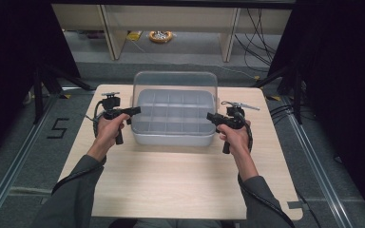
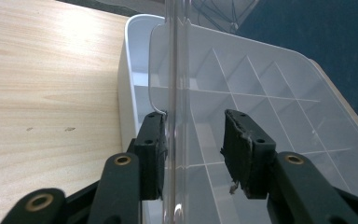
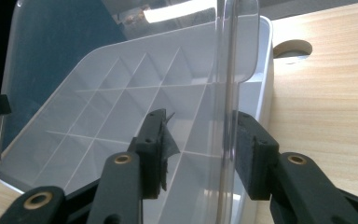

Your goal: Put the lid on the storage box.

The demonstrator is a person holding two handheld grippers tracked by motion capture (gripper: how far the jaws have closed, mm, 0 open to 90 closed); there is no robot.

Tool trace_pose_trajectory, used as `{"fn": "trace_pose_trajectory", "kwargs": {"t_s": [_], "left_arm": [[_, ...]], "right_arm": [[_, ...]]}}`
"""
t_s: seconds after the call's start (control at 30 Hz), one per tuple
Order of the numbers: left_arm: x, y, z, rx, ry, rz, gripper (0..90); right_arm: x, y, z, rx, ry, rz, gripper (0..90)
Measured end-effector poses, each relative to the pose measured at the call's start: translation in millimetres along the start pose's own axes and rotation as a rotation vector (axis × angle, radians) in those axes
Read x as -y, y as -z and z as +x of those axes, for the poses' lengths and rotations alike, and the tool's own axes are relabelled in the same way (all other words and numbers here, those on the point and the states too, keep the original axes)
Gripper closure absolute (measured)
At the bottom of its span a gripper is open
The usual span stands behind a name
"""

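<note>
High view: two open hand-held grippers, left and right, flank one lidded box.

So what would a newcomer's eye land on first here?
The white divided box at the table's far middle, its clear lid standing open. Then the left gripper and right gripper, one at each side, each open with a lid edge between its jaws.

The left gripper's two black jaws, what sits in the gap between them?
In the left gripper view, the raised clear plastic lid's edge stands between the open jaws, touching the left one.
</note>
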State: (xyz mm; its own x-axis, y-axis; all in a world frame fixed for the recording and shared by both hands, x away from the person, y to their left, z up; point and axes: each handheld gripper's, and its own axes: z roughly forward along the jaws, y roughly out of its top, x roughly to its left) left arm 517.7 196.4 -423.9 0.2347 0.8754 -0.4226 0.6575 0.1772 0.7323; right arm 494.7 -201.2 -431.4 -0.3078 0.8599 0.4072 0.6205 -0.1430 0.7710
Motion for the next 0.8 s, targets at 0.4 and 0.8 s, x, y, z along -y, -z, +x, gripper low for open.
{"fn": "trace_pose_trajectory", "kwargs": {"t_s": [0.4, 0.8], "left_arm": [[0.4, 1.1, 1.3, 0.006, 0.022, 0.000, 58.7], [5.5, -6.5, 8.0, 0.000, 0.045, 0.017, 58.4]], "right_arm": [[-3.6, 1.1, 4.5, -0.009, -0.038, 0.006, 58.7], [2.3, -6.1, 2.5, -0.002, -0.047, 0.020, 57.3]]}}
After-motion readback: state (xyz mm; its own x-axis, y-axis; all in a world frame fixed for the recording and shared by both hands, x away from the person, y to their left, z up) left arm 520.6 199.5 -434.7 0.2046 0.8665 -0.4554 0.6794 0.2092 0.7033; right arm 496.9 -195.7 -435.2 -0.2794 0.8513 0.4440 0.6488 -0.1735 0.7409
